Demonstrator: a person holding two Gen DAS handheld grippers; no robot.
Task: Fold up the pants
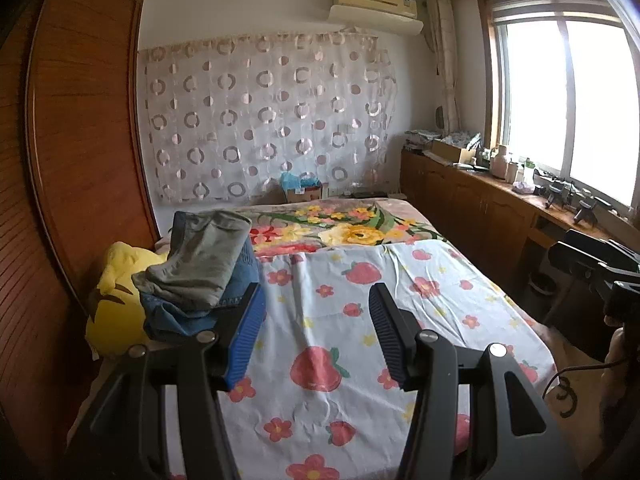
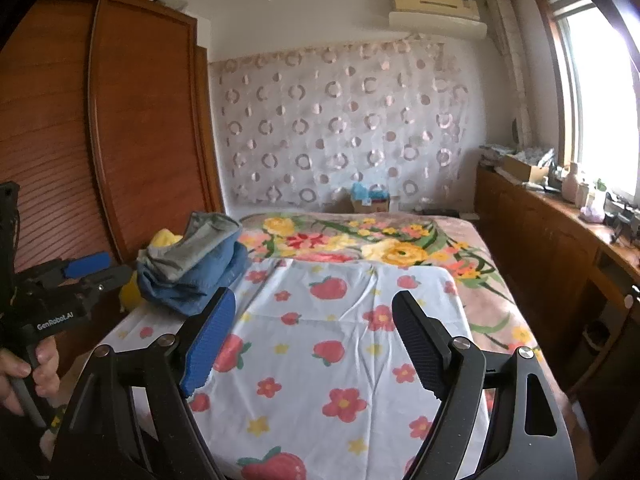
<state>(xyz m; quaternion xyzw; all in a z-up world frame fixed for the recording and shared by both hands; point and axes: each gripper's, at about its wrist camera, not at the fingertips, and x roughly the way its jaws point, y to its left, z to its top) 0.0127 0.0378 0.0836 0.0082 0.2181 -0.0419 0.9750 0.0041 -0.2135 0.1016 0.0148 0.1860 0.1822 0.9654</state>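
Observation:
A pile of clothes lies at the bed's left side: grey-green pants (image 1: 200,264) on top of blue jeans (image 1: 236,280). The same grey-green pants (image 2: 192,248) and jeans (image 2: 200,276) show in the right wrist view. My left gripper (image 1: 316,304) is open and empty, held above the strawberry sheet (image 1: 360,320), just right of the pile. It also shows in the right wrist view (image 2: 90,266). My right gripper (image 2: 314,316) is open and empty above the same sheet (image 2: 340,340). It shows at the right edge of the left wrist view (image 1: 592,260).
A yellow plush toy (image 1: 116,296) lies left of the pile against the wooden wardrobe (image 1: 80,140). A floral blanket (image 1: 352,228) covers the bed's far half. A wooden counter (image 1: 500,208) with clutter runs under the window on the right. A cardboard box (image 1: 304,190) stands behind the bed.

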